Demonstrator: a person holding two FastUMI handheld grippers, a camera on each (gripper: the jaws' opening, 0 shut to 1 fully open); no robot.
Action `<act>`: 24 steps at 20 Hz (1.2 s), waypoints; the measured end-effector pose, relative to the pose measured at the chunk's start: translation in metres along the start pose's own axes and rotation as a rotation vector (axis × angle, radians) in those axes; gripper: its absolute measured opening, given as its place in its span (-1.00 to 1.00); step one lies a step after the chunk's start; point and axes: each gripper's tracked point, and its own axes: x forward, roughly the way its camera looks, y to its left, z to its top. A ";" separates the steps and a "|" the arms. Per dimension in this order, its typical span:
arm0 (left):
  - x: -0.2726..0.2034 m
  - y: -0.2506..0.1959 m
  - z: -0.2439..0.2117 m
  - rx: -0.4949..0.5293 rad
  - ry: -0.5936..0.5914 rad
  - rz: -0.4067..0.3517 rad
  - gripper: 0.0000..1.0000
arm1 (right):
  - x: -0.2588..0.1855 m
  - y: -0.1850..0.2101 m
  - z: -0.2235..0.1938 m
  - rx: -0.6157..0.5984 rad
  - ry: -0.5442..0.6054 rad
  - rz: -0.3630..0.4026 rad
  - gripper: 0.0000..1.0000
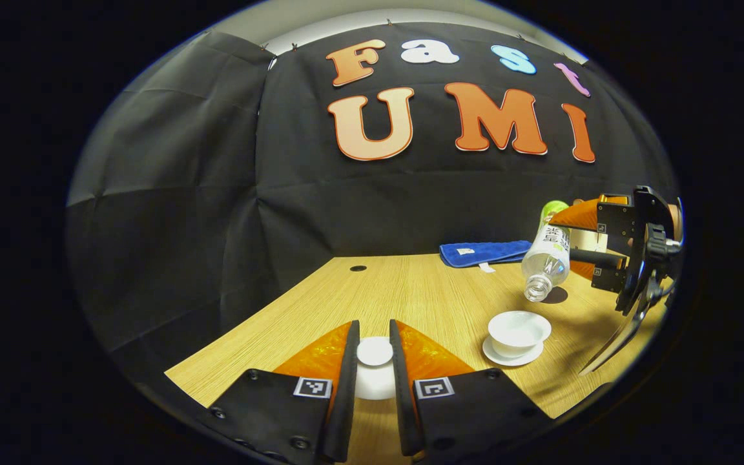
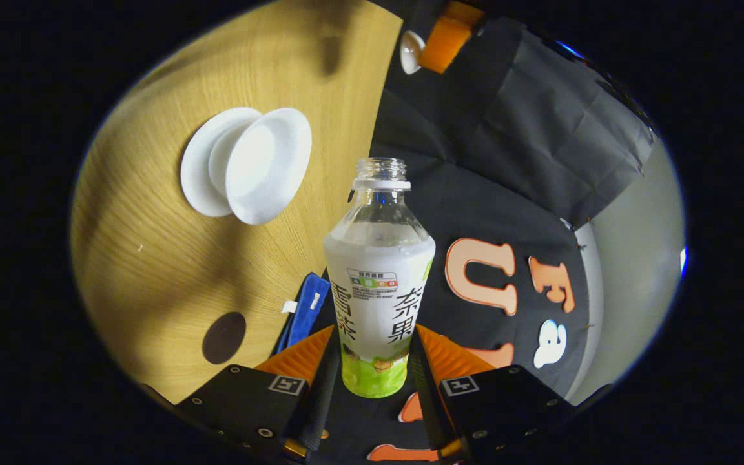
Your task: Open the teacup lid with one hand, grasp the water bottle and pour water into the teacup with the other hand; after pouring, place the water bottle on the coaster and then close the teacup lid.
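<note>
Left gripper clenched on white teacup lid, held above near table edge. Right gripper clamped on water bottle, uncapped, tilted neck-down above teacup. Teacup open on saucer, right part of wooden table; bare wood left of it. Blue towel at far edge, dark coaster near it.

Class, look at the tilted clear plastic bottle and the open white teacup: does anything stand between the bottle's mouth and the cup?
Nothing visible does. The clear plastic bottle, uncapped, tilts mouth-down above and just behind the white teacup; the white lid is off, held by the left gripper.
</note>
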 end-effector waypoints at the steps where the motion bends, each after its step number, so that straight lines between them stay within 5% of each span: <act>1: 0.000 -0.002 0.000 0.001 0.000 -0.003 -0.35 | 0.001 0.001 -0.003 0.070 0.005 0.017 0.24; 13: 0.003 -0.028 0.021 -0.019 -0.032 -0.037 -0.35 | 0.010 -0.039 -0.071 0.728 0.143 -0.067 0.24; 24: 0.002 -0.045 0.034 -0.039 -0.062 -0.059 -0.34 | 0.027 -0.014 -0.108 1.403 0.188 -0.055 0.24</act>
